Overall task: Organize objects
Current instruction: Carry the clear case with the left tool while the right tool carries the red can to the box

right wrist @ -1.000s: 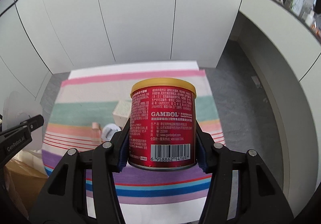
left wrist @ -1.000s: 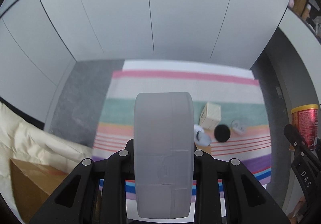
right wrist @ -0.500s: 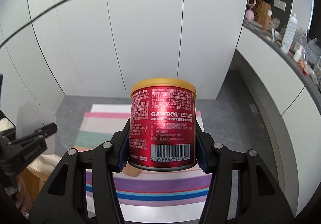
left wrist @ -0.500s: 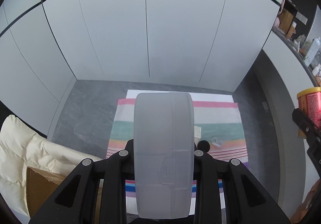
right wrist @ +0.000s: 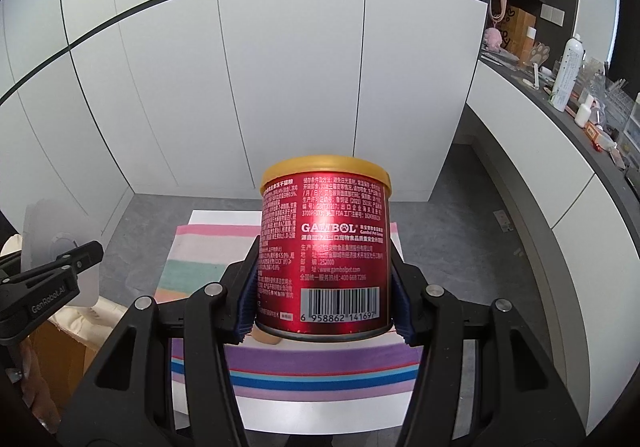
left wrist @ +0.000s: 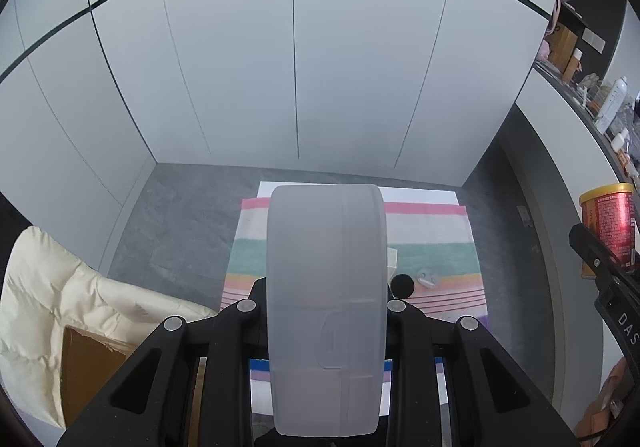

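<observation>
My left gripper is shut on a frosted white plastic container held edge-on, high above the striped mat. My right gripper is shut on a red GAMBOL can with a gold lid, also high above the mat. The can shows at the right edge of the left wrist view; the white container shows at the left of the right wrist view. On the mat lie a black round object, a small white item and a cream box, partly hidden.
A cream quilted cushion lies over a cardboard box at the left. White cabinet doors stand behind the mat. A dark counter with bottles and small items runs along the right. Grey floor surrounds the mat.
Both grippers have risen well above the mat with their loads; the mat and its objects look smaller and farther. Both grips are unchanged.
</observation>
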A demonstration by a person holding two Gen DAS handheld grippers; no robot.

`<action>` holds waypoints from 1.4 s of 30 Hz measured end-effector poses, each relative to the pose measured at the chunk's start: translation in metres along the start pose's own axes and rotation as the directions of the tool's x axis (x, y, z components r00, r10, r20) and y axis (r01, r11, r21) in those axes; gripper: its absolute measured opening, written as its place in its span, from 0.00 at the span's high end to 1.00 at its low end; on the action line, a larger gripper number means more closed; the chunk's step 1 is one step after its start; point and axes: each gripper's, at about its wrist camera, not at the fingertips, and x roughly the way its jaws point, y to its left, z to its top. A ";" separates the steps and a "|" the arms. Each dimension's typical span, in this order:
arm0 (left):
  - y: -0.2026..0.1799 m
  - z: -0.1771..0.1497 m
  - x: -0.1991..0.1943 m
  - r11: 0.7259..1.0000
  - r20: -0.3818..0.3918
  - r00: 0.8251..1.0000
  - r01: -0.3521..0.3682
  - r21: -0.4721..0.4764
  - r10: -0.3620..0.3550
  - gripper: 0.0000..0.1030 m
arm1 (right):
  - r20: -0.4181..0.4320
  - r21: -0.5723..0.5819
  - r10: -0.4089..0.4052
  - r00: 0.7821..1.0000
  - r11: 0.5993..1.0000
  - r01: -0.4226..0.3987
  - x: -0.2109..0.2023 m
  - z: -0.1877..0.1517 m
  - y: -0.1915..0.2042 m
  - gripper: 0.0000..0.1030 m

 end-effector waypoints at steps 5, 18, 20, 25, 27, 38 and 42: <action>-0.003 -0.008 -0.013 1.000 0.006 1.000 0.005 0.012 -0.005 0.73 | 0.004 -0.004 -0.001 1.000 1.000 0.001 -0.011 -0.006 0.000 0.46; 0.001 -0.053 -0.057 0.999 0.019 1.000 0.023 0.044 -0.024 0.73 | -0.010 -0.006 0.010 1.000 1.000 -0.010 -0.042 -0.040 -0.006 0.46; 0.003 -0.061 -0.066 0.999 0.027 0.999 0.026 0.047 -0.027 0.73 | -0.011 -0.011 0.010 1.000 1.000 -0.010 -0.049 -0.047 -0.006 0.46; 0.010 -0.084 -0.085 0.998 0.039 0.999 0.028 0.052 -0.030 0.73 | -0.023 -0.005 0.024 0.999 1.000 -0.024 -0.064 -0.067 -0.007 0.46; 0.013 -0.094 -0.091 0.998 0.038 0.999 0.035 0.056 -0.037 0.73 | -0.021 -0.004 0.020 1.000 1.000 -0.020 -0.071 -0.075 -0.009 0.46; 0.025 -0.154 -0.118 0.993 0.029 0.999 0.035 0.109 -0.038 0.73 | -0.041 0.010 0.068 0.997 0.998 -0.068 -0.113 -0.138 -0.013 0.46; 0.027 -0.175 -0.129 0.992 0.031 0.999 0.036 0.119 -0.040 0.73 | -0.070 0.011 0.095 0.993 0.995 -0.095 -0.122 -0.162 -0.013 0.46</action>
